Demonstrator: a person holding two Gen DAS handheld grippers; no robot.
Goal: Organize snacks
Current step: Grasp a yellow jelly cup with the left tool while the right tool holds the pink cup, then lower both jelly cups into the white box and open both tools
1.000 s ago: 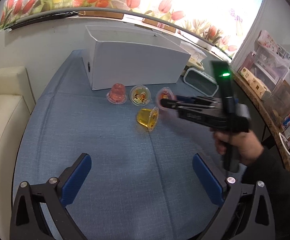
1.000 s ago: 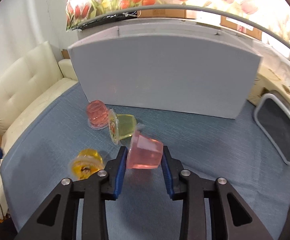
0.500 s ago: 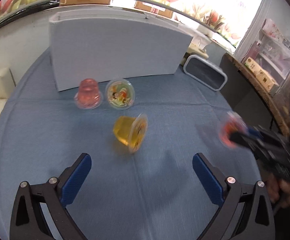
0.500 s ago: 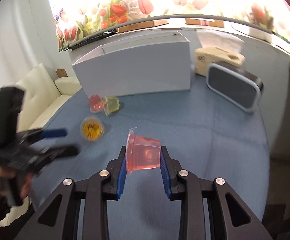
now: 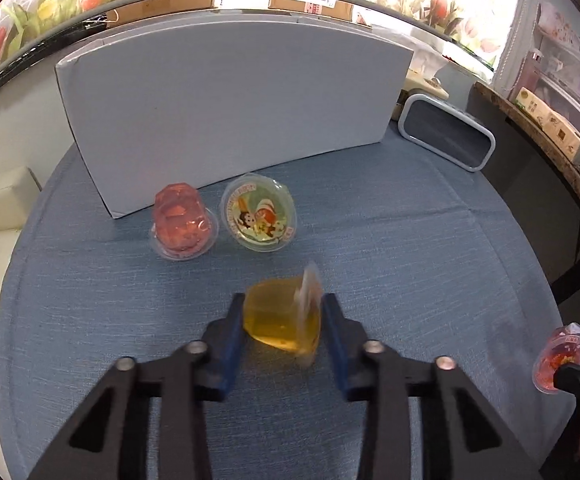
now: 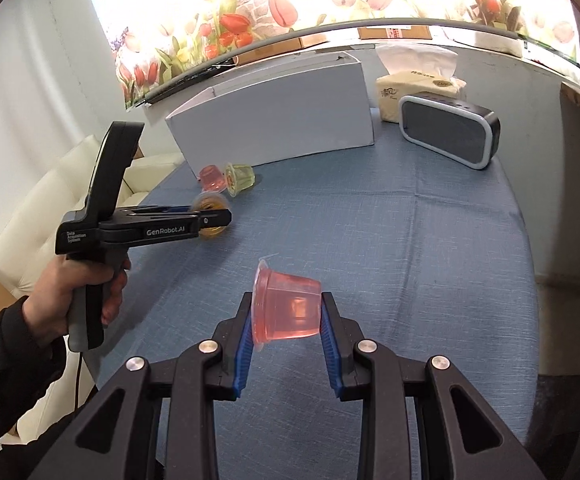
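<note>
left gripper (image 5: pixel 282 318) pinches the yellow jelly cup (image 5: pixel 279 314) on its side, lid blurred. right gripper (image 6: pixel 286 314) pinches a pink jelly cup (image 6: pixel 285 308), seen cut off in the left wrist view. four cups counted: the red cup (image 5: pixel 181 222) and green cup (image 5: pixel 258 218) lie just before the white box (image 5: pixel 225 100), the held two nearer than these. one speaker (image 6: pixel 448 136) beside the box.

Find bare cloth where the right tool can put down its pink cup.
Free: the cloth between the pink cup and the speaker. Crowded: by the white box, where two cups sit beside the left tool.
</note>
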